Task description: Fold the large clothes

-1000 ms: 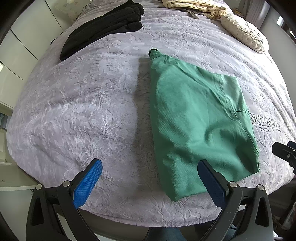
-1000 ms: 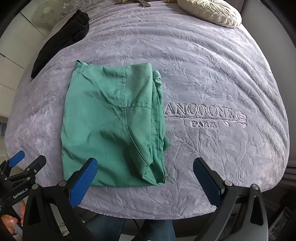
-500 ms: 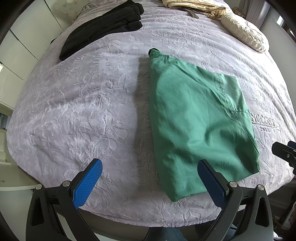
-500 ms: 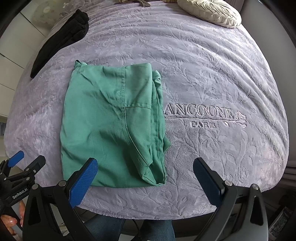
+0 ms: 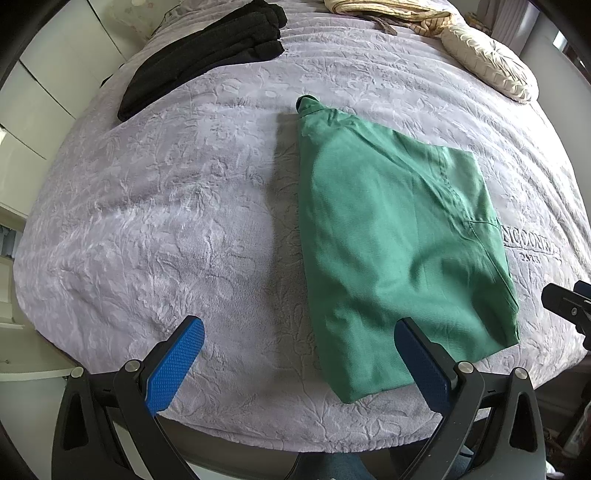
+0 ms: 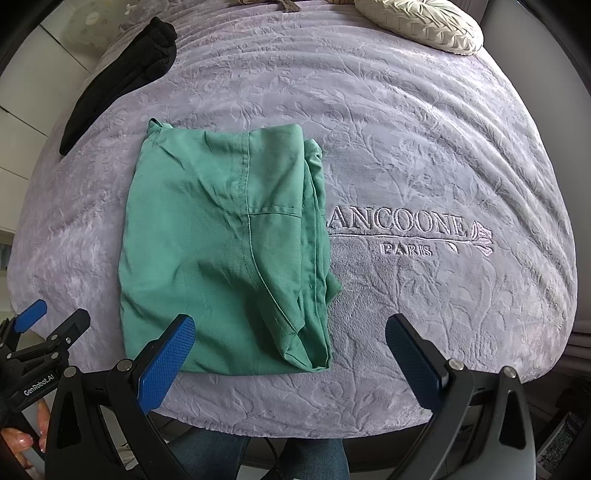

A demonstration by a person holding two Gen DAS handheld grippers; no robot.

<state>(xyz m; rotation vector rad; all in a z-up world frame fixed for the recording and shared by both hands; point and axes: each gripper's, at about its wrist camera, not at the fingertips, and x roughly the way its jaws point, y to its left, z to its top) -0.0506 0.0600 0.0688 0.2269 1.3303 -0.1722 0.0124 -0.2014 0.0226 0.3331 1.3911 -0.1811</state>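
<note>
A green garment [image 5: 399, 243] [image 6: 229, 251] lies folded into a rough rectangle on the grey-lilac bedspread [image 5: 184, 206] [image 6: 424, 147], near the bed's front edge. My left gripper [image 5: 299, 362] hangs open above the front edge, its right finger over the garment's near corner, nothing between the pads. My right gripper [image 6: 290, 360] is open too, held over the garment's near right corner, holding nothing. The left gripper [image 6: 33, 332] also shows at the lower left of the right wrist view, held by a hand [image 6: 22, 439].
A folded black garment [image 5: 207, 55] [image 6: 122, 77] lies at the back left of the bed. A cream cushion [image 5: 487, 62] [image 6: 421, 22] and a striped beige cloth [image 5: 391, 11] sit at the back right. White cupboards [image 5: 48, 92] stand left of the bed.
</note>
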